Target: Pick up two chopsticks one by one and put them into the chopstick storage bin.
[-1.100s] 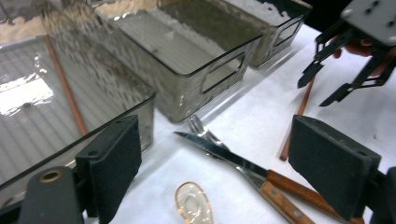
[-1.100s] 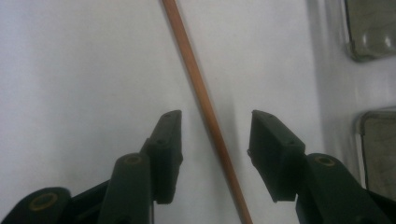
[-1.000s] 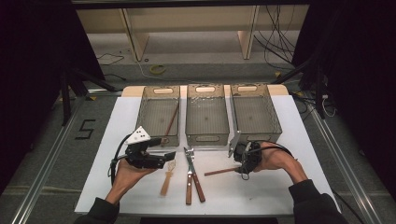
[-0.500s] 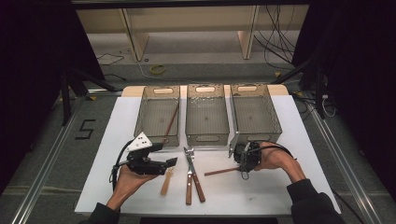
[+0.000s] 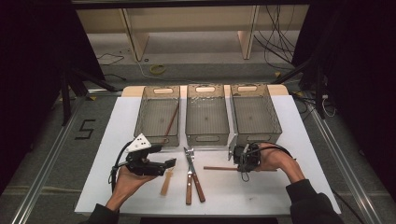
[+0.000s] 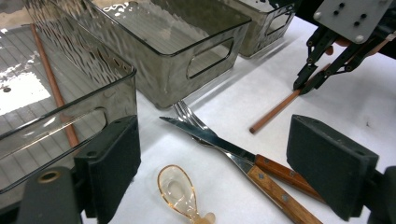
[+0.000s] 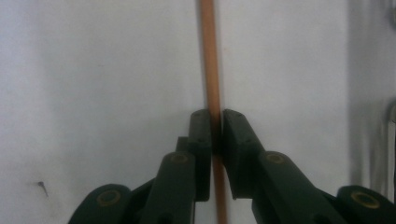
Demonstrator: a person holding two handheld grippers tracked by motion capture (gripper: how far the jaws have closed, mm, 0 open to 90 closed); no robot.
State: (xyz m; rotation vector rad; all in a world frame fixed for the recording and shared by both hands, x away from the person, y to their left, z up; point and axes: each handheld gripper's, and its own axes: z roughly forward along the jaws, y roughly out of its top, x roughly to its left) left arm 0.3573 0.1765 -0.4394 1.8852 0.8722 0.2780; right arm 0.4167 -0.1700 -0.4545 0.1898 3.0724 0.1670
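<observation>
Wooden stick [image 7: 211, 70] flat on white surface [image 5: 289, 186], just before right-hand bin [image 5: 254, 114], pinched between pads of right tool [image 7: 214, 135], jaws just closed on it. Left tool [image 6: 212, 186] wide open, nothing held, above plastic spoon [image 6: 180, 191]; knife [image 6: 243, 156] and fork [image 6: 189, 116] alongside.

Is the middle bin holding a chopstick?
No, the middle bin is bare inside; one chopstick lies in the left bin.
</observation>
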